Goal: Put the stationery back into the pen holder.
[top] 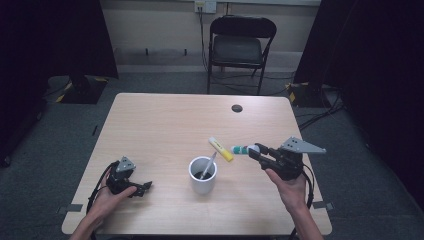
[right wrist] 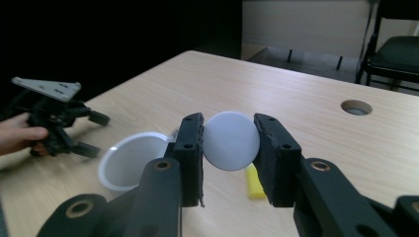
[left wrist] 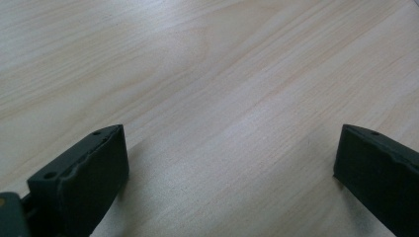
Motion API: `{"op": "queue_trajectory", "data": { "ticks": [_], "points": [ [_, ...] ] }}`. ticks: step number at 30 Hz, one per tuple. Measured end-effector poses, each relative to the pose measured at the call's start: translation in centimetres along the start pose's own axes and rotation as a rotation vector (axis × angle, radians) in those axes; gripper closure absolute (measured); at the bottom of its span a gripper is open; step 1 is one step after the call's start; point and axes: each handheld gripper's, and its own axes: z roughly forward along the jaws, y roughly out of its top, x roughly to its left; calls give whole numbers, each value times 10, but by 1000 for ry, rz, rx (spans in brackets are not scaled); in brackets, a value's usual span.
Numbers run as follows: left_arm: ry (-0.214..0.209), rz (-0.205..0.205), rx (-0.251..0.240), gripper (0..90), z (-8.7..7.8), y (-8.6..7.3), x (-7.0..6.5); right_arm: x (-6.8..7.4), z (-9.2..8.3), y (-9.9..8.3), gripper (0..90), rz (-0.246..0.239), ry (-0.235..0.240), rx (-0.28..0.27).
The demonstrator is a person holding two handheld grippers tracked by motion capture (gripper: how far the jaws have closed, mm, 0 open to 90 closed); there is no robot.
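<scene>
Marker (right wrist: 230, 140) clamped endwise in right hand-held gripper (right wrist: 228, 148), body hidden; left hand-held gripper (left wrist: 230, 163) open, empty.

- Left of the white ceramic mug (top: 202, 176), bare wooden table (top: 160, 125) lets me pass.
- Right of it, a yellow plastic marker (top: 221, 149) lies in my way.

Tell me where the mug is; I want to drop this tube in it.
In the high view the white mug stands on the table's near middle, between both tongs, left of the yellow marker.
</scene>
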Motion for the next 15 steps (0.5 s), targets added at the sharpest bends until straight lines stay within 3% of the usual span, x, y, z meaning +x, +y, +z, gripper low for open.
{"op": "queue_trajectory", "data": {
  "ticks": [4, 15],
  "points": [
    [0, -1, -1, 0, 0, 0, 0, 7, -5, 7, 656, 0, 40, -17],
    [0, 0, 0, 0, 0, 0, 0, 29, 9, 10, 655, -34, 134, -1]
  ]
}}
